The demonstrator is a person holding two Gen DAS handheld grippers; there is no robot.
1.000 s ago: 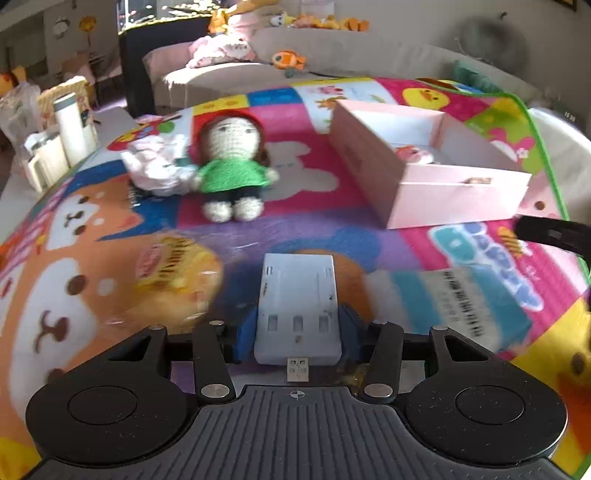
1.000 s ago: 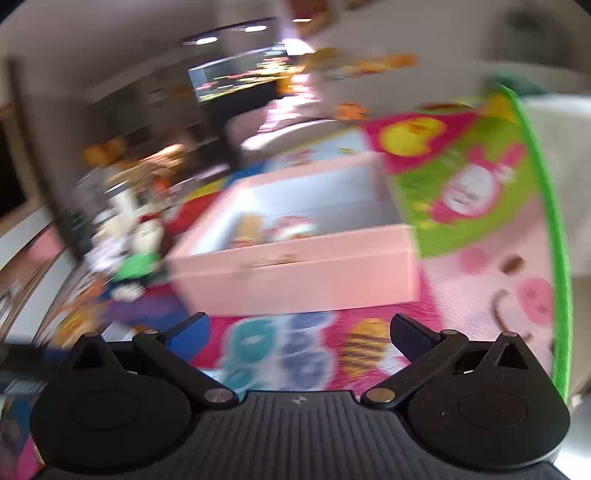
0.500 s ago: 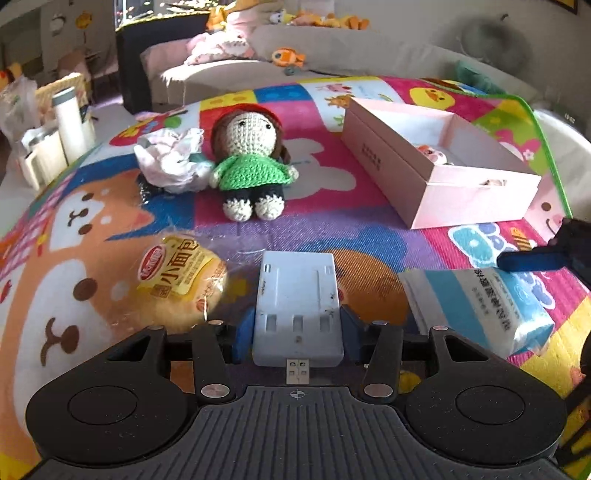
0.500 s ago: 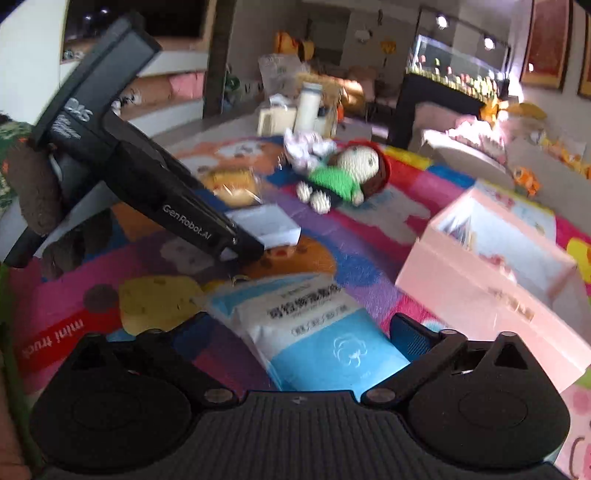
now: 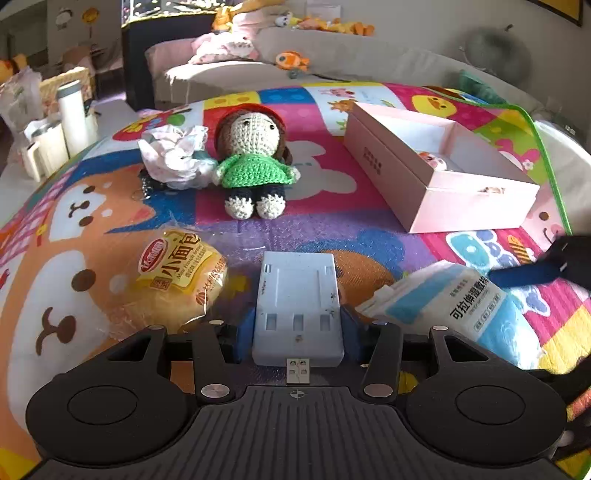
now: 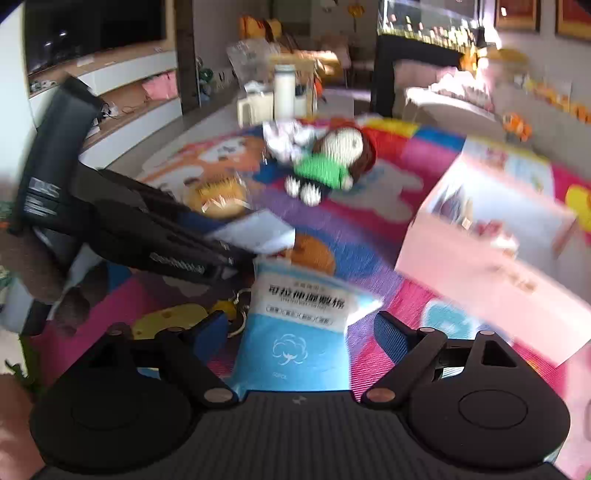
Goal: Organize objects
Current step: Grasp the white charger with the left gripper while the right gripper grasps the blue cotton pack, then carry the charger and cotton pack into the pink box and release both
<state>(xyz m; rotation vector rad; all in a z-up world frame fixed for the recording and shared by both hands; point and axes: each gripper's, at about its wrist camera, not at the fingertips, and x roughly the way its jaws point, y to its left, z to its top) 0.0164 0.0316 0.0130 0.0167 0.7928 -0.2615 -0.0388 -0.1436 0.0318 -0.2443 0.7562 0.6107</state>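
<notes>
Right gripper (image 6: 297, 328) swung over blue packet (image 6: 295, 325), fingers closing astride it | left gripper (image 5: 297, 325) fingers clamp white charger (image 5: 297, 302)

This is a home living room, with signs of a child about. A bright cartoon play mat (image 5: 332, 192) covers the near surface, printed with bears and ducks. On it sit a crocheted doll (image 5: 255, 158) and a wrapped bun (image 5: 177, 273). At the far side stands a pale sofa (image 5: 369, 62) strewn with soft toys (image 5: 291, 61). A lit fish tank (image 6: 428, 26) stands far right in the right wrist view, with framed pictures (image 6: 517, 14) on the wall, and shelves (image 6: 122, 85) run along the far left.
</notes>
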